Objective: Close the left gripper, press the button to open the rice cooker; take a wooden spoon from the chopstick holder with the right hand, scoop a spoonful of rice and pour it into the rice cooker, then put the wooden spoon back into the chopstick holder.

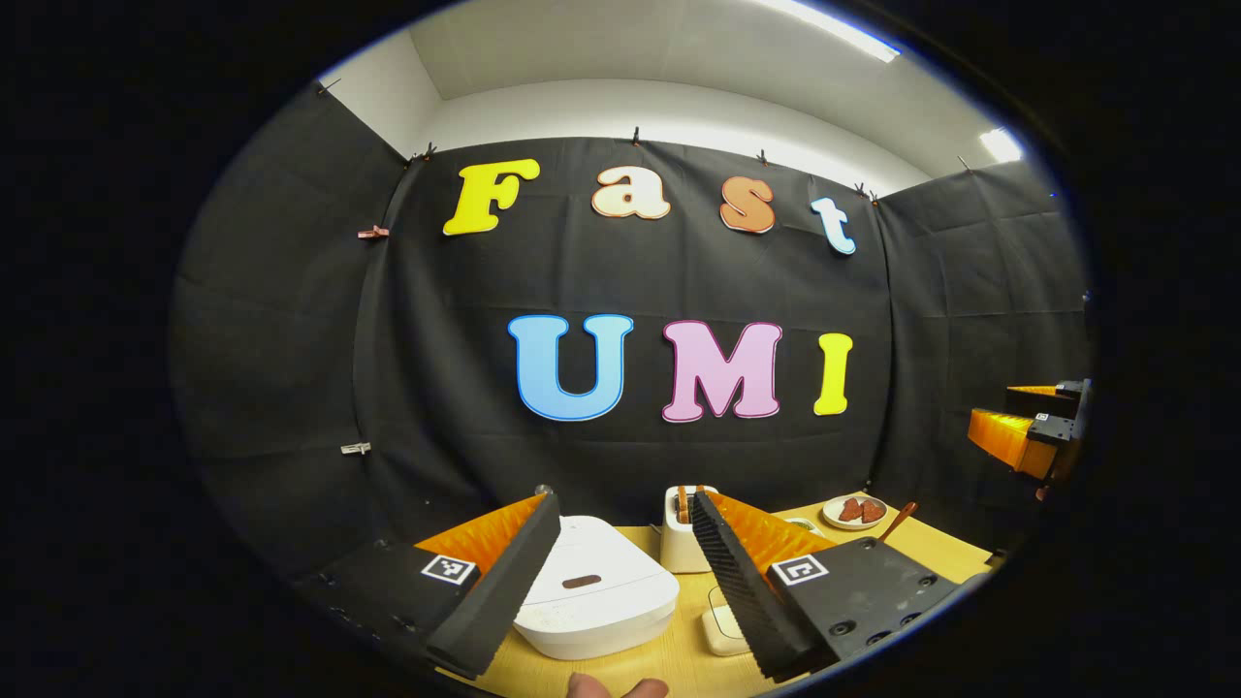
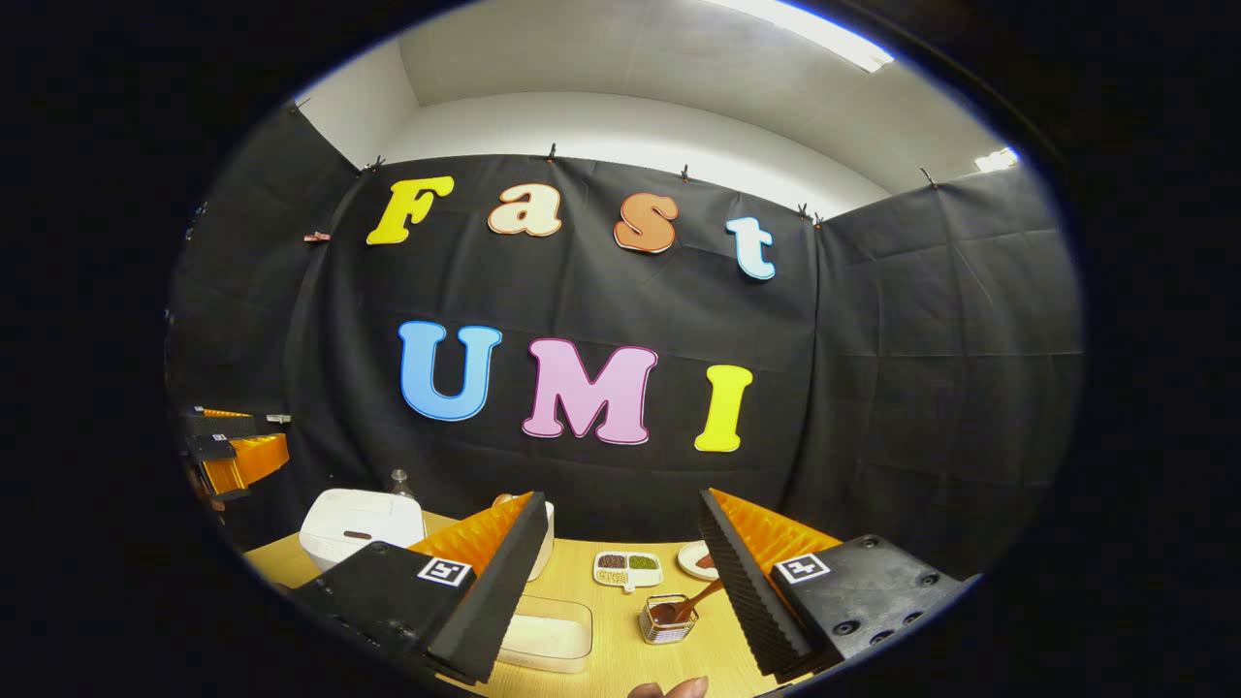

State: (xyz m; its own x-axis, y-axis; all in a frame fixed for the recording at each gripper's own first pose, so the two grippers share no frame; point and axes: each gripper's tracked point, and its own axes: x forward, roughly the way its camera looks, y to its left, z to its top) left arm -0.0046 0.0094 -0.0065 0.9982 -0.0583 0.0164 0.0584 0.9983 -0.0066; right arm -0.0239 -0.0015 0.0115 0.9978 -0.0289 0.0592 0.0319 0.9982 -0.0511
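Gaping left tool (image 1: 620,543), right tool (image 2: 620,543), empty

You face a black cloth wall (image 1: 620,291) hung from small clips along its top edge, with more cloth panels folding in at the left and right of the frame. Above it you see a white wall and ceiling (image 2: 620,107). A strip light (image 2: 805,29) glows at the upper right. A light wooden tabletop (image 2: 620,620) lies at the bottom centre.
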